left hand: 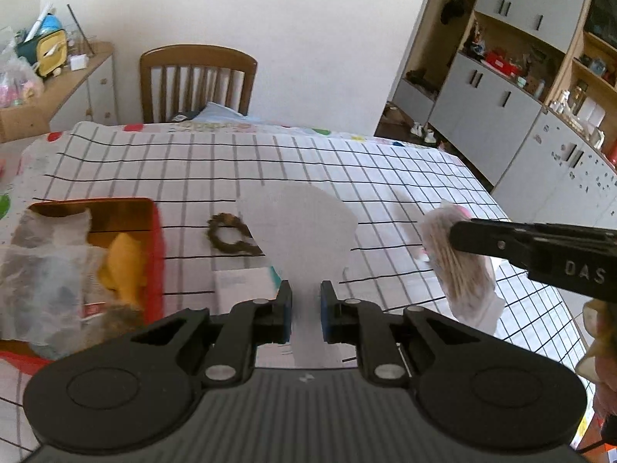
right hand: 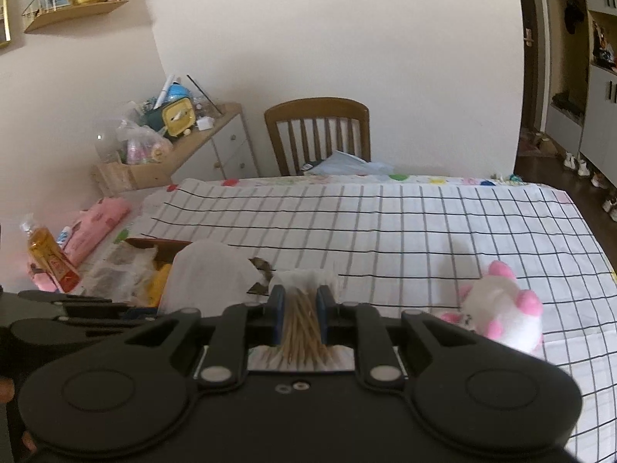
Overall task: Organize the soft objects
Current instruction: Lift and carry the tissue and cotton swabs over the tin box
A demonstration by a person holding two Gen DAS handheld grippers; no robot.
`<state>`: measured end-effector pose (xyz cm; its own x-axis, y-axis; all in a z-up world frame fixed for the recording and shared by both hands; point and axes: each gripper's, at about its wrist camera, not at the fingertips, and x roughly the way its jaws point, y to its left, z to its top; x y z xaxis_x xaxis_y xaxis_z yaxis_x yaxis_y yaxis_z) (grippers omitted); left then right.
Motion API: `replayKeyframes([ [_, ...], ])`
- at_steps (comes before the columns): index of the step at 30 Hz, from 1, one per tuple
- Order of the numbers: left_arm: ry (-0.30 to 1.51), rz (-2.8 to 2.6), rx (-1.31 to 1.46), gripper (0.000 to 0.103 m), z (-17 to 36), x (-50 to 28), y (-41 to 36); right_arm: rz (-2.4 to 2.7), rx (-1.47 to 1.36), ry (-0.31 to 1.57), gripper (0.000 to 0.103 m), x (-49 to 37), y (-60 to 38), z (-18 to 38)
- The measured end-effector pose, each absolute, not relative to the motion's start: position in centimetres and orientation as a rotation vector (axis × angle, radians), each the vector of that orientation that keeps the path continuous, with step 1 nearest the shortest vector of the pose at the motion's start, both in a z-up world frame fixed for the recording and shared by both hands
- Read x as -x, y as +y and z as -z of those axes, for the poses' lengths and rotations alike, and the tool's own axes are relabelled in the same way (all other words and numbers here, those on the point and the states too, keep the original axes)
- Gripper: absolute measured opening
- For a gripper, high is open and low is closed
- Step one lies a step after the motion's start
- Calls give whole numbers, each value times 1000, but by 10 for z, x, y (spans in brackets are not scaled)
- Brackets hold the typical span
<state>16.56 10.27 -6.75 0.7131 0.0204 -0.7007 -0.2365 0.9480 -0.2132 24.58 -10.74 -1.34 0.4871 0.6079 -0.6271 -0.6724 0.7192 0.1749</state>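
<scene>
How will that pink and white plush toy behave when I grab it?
The plush toy looks stuffed and fuzzy, so it probably squashes under the pads and weighs little. Lying on the checked cloth, its rounded body may roll or slide if nudged.

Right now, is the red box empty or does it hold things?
It holds things. The red box has a yellow soft item and crumpled clear plastic bags inside, and they cover most of its floor.

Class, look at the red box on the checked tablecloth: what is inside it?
Inside the red box lie a yellow soft item and crumpled clear plastic bags. Whatever sits beneath the bags is covered and cannot be seen.
</scene>
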Motion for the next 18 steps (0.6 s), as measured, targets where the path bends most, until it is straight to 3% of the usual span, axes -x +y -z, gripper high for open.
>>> replayKeyframes([
  [18,768,-204,289,14,54,-109,207,-855,135,699,16,-195,-2,3],
])
